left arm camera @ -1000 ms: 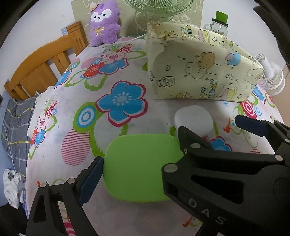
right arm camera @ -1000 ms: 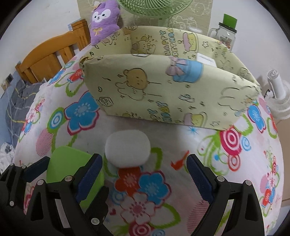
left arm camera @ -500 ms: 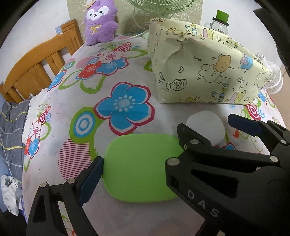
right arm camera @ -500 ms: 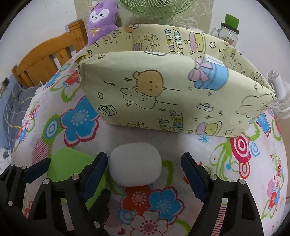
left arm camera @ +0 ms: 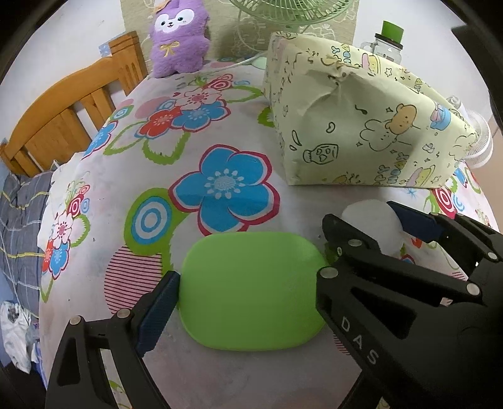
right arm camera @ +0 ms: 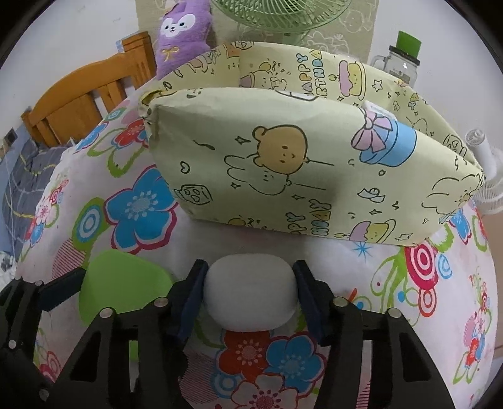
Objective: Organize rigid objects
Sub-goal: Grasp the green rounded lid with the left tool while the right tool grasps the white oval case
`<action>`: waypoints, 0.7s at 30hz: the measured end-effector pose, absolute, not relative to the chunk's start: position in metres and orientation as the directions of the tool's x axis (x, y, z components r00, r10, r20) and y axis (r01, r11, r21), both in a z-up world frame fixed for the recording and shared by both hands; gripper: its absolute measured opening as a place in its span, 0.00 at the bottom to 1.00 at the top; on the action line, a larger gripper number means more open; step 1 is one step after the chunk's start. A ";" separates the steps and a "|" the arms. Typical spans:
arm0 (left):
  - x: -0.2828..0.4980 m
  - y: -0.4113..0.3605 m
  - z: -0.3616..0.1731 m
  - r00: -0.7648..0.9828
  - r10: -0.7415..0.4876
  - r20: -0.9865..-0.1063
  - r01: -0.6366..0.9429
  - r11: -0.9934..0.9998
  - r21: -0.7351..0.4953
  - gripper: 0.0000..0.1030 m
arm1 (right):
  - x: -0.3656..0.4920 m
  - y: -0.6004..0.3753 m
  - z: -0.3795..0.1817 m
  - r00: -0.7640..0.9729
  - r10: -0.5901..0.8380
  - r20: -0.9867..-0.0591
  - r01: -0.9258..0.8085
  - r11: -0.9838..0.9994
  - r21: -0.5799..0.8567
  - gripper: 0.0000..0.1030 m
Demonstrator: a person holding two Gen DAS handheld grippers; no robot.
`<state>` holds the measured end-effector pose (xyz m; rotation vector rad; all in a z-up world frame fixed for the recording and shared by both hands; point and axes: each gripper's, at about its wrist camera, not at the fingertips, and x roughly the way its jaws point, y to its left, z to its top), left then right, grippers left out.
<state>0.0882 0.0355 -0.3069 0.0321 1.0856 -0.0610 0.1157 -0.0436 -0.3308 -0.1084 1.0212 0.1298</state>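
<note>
A white rounded case [right arm camera: 250,289] lies on the flowered tablecloth in front of a yellow cartoon-print box [right arm camera: 283,176]. My right gripper [right arm camera: 250,292] has its jaws closing, and both blue pads touch the sides of the case. In the left wrist view the right gripper [left arm camera: 371,220] straddles the white case [left arm camera: 367,223]. A flat green rounded container [left arm camera: 251,289] sits between the jaws of my left gripper [left arm camera: 248,292]. The left pad [left arm camera: 160,305] lies against the container's edge, while the other finger is hidden behind the right gripper. The green container [right arm camera: 119,283] also shows at the left of the right wrist view.
The yellow box [left arm camera: 361,132] is open at the top and stands behind both objects. A purple plush toy [left arm camera: 179,37], a green fan [right arm camera: 279,15] and a glass jar with a green lid [right arm camera: 405,59] stand at the back. A wooden bed frame [left arm camera: 69,116] borders the left.
The right jaws have closed from wide apart onto the white case. The left gripper drifted slightly over the cloth, with the green container staying in place between its jaws.
</note>
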 end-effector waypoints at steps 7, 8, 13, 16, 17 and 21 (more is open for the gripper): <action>0.084 0.032 -0.304 0.469 -0.023 -0.883 0.064 0.998 0.008 0.92 | 0.112 -0.048 -0.329 0.506 0.056 -0.861 -0.147 0.989 -0.023 0.56; 0.083 0.031 -0.304 0.469 -0.023 -0.883 0.065 0.998 0.009 0.92 | 0.111 -0.049 -0.329 0.504 0.056 -0.862 -0.143 0.990 -0.020 0.56; 0.076 0.020 -0.301 0.470 -0.028 -0.882 0.073 0.997 0.007 0.92 | 0.102 -0.062 -0.326 0.494 0.047 -0.868 -0.124 0.992 -0.017 0.56; 0.071 0.013 -0.297 0.476 -0.031 -0.879 0.082 0.997 0.009 0.92 | 0.096 -0.070 -0.324 0.494 0.043 -0.868 -0.110 0.994 -0.013 0.56; 0.070 0.010 -0.297 0.476 -0.032 -0.879 0.085 0.996 0.009 0.92 | 0.094 -0.073 -0.322 0.495 0.041 -0.868 -0.104 0.994 -0.013 0.56; 0.063 0.000 -0.290 0.485 -0.039 -0.873 0.090 0.996 0.006 0.92 | 0.086 -0.084 -0.316 0.503 0.036 -0.864 -0.083 0.997 -0.007 0.57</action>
